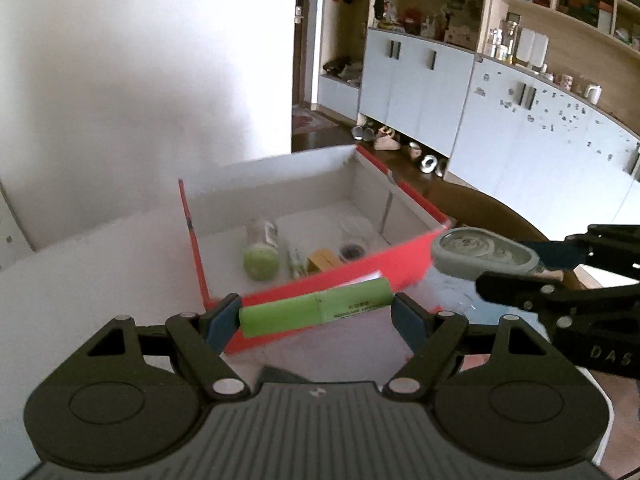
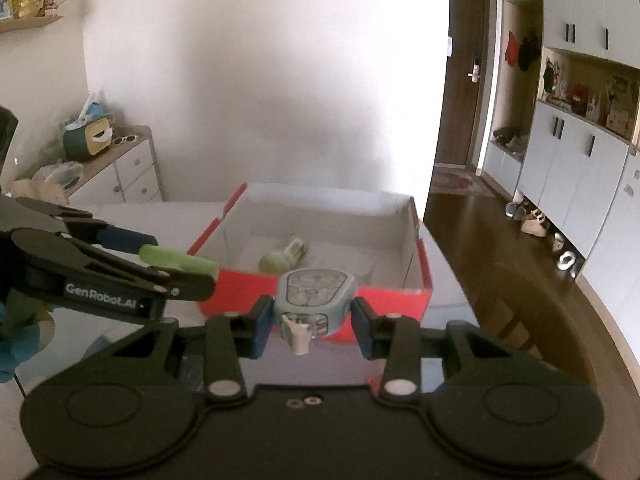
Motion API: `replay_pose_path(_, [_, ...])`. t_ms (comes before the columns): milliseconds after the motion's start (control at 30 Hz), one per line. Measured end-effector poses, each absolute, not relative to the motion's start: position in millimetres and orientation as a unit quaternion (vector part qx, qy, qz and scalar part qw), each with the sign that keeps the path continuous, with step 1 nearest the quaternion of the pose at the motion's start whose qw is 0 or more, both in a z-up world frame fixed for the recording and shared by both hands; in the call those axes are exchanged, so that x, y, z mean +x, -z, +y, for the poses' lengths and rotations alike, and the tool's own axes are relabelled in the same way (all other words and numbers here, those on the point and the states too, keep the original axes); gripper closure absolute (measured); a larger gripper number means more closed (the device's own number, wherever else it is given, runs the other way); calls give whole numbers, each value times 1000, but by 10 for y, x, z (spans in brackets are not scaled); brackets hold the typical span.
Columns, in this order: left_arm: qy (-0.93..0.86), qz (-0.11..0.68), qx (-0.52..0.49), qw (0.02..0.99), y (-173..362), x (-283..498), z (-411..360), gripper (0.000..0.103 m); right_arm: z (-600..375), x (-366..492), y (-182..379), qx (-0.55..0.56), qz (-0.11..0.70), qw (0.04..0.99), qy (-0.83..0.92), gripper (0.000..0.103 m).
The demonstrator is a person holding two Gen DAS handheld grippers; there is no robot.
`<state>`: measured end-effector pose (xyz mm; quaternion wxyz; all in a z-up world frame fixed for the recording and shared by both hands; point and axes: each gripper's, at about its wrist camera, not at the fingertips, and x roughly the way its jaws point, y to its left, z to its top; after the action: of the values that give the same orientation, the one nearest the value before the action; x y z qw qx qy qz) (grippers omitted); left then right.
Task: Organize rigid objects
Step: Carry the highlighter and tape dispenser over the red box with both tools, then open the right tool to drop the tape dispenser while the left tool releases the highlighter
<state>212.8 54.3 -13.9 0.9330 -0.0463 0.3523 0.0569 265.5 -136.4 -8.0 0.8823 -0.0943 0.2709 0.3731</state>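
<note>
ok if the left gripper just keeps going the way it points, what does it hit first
Probably the near red wall of the box. The left gripper, shut on the green tube, aims at that wall's upper edge, so it might just clear the rim into the box; depth is unclear.

A lived-in home is showing here, an entry and living area. A brown front door (image 2: 466, 68) is standing at two o'clock, coats (image 2: 520, 50) are hanging beside it, shoes (image 2: 532, 220) are lying under pale blue cabinets (image 1: 520, 128), and open wooden shelves (image 1: 568, 4) are holding household clutter.
</note>
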Motion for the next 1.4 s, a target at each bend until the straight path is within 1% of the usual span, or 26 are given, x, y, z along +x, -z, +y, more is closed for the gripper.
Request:
replay_pose_path(300, [-82, 365, -24, 927, 101, 2690, 776, 21, -1159, 3204, 117, -98, 276, 877, -381, 62])
replay_pose_path(600, [-106, 385, -28, 916, 263, 3322, 994, 21, -844, 3720, 277, -127, 284, 866, -393, 62])
replay_pose_path(900, [-128, 417, -25, 899, 558, 4022, 1124, 21, -568, 4215, 599, -146, 315, 849, -398, 62])
replay_pose_path(1133, [-147, 453, -38, 878, 816, 4403, 1229, 21, -431, 4356, 785, -155, 339, 831, -414, 62])
replay_pose_path(1400, [-147, 490, -32, 858, 1016, 4585, 1201, 21, -334, 4354, 900, -172, 348, 816, -428, 62])
